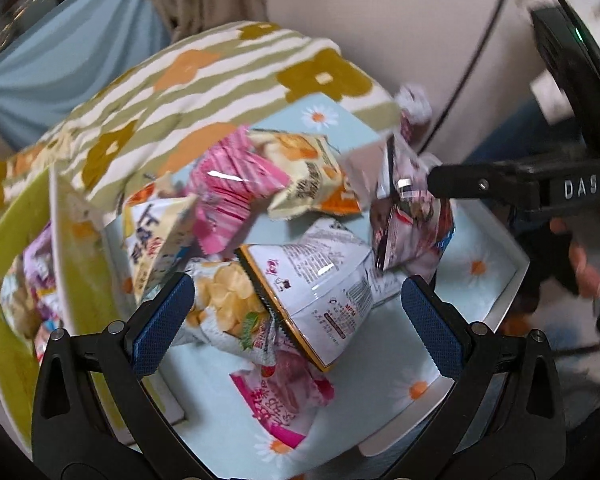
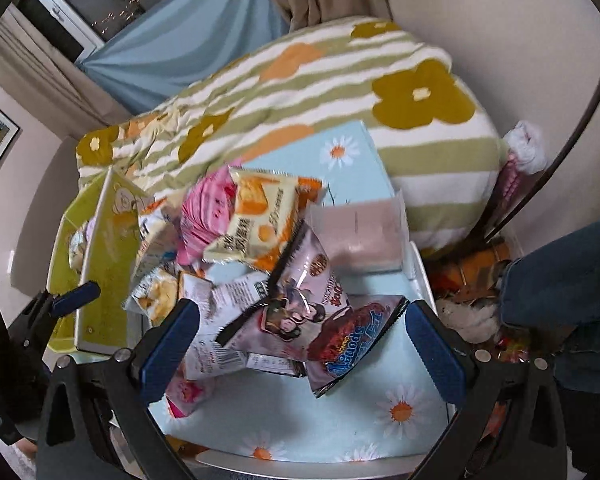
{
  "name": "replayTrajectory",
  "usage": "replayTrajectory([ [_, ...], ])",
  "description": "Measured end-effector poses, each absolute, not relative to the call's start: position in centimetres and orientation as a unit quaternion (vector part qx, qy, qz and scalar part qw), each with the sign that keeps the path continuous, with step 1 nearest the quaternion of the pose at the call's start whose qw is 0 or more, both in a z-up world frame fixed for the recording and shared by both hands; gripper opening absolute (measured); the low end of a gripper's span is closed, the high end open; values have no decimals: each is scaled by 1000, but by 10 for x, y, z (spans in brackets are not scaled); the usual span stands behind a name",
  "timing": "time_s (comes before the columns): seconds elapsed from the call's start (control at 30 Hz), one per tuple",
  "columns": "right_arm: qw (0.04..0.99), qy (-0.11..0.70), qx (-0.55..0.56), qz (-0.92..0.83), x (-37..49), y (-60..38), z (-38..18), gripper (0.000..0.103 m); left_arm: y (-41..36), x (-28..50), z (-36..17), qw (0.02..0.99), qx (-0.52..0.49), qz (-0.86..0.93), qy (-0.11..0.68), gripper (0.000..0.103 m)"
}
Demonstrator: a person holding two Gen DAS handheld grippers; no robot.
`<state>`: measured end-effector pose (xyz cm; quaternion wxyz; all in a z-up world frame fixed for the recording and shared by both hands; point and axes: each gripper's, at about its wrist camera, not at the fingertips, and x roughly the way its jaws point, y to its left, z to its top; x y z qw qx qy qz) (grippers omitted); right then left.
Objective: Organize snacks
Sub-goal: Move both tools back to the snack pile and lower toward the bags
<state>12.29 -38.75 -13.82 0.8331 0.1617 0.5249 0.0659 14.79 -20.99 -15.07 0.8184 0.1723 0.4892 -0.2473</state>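
Note:
Several snack bags lie heaped in a light blue daisy-print box, also in the right wrist view. My left gripper is open above a white bag with an orange edge and a potato chip bag. My right gripper is open over a purple cartoon snack bag, which hangs tilted and blurred in the left wrist view beside the right gripper's finger. A cream and orange bag and a pink bag lie further back.
A yellow-green bin holding a few snacks stands to the left of the box, also in the left wrist view. A flower-patterned striped blanket lies behind. A person's leg in jeans is at the right.

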Motion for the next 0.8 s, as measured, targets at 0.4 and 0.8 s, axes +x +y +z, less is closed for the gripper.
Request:
replayTrajectory([
  [0.4, 836, 509, -16, 204, 117, -379, -154, 103, -258, 154, -199, 719, 348, -361, 482, 103],
  [0.8, 819, 506, -63, 262, 124, -375, -192, 102, -284, 169, -246, 676, 389, -367, 507, 103],
])
